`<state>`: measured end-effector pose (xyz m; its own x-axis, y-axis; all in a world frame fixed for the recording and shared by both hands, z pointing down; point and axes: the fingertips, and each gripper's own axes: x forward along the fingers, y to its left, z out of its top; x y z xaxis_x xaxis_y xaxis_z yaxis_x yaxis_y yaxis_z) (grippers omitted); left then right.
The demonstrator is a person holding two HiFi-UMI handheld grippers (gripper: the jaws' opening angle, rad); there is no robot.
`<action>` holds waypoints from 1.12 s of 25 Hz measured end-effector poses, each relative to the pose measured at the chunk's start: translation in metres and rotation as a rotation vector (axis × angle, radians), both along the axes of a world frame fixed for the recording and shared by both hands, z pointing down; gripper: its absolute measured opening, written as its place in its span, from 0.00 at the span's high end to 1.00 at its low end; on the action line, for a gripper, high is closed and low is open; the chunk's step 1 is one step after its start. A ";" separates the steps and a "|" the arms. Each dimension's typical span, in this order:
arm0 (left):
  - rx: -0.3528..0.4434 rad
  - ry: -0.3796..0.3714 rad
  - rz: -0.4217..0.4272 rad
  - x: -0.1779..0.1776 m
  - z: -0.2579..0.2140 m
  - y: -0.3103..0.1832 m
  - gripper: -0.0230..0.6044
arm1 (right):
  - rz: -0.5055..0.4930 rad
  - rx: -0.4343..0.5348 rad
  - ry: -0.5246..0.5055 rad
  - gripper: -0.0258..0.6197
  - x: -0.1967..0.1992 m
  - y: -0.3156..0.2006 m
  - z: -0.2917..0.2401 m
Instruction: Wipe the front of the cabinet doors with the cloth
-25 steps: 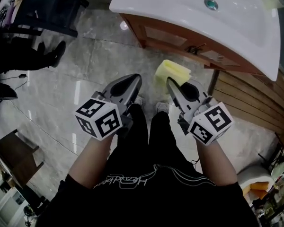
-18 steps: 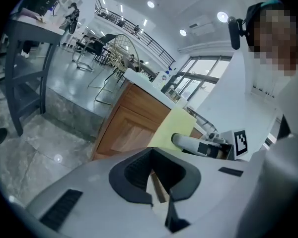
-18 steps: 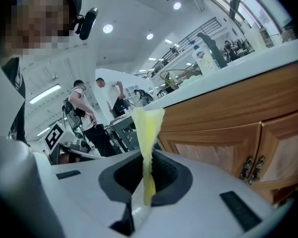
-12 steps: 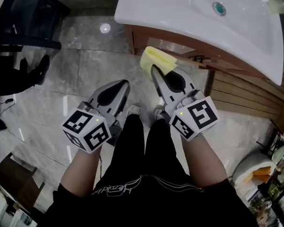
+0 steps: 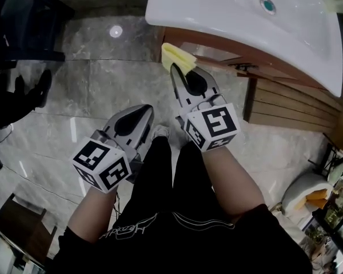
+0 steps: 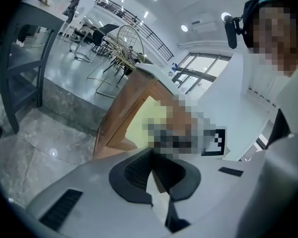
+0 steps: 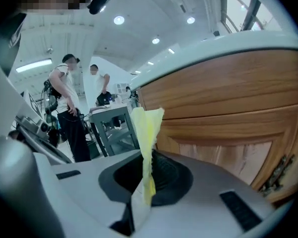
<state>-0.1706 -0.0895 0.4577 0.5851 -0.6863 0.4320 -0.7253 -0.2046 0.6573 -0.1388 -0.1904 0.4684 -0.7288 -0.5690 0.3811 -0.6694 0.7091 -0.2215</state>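
Squeezing the right gripper (image 7: 146,167) shut on the yellow cloth (image 7: 147,127), with the cloth sticking straight up out of the jaws like a thin folded flag. Reaching up and forward now: a second ago holding the cloth low over the grey floor (image 5: 97,90), well apart from the wood, and now holding it right at the left corner of the cabinet (image 5: 216,53), just under the rim of the white sink (image 5: 217,13). Not showing clearly whether the cloth is touching the wood or only sitting just beside it. Facing the brown cabinet door (image 7: 223,148) in the right gripper view, with its small metal handle (image 7: 277,175) off to the right. Keeping the left gripper (image 5: 146,111) low beside the legs in black trousers (image 5: 171,176), much as before, with its jaws pressed together and nothing between them. Showing more of the sink and less of the floor in the head view than a second ago. Standing far off in the right gripper view, two people (image 7: 72,108) by a grey table (image 7: 114,128).
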 end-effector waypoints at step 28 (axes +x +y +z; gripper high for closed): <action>-0.049 -0.002 0.066 0.007 0.014 0.012 0.95 | 0.168 -0.066 -0.071 0.90 0.009 -0.026 0.024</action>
<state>-0.1632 -0.0776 0.4718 0.6276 -0.6242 0.4654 -0.7127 -0.2199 0.6661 -0.1301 -0.2166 0.4919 -0.6522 -0.6602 0.3724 -0.7580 0.5713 -0.3148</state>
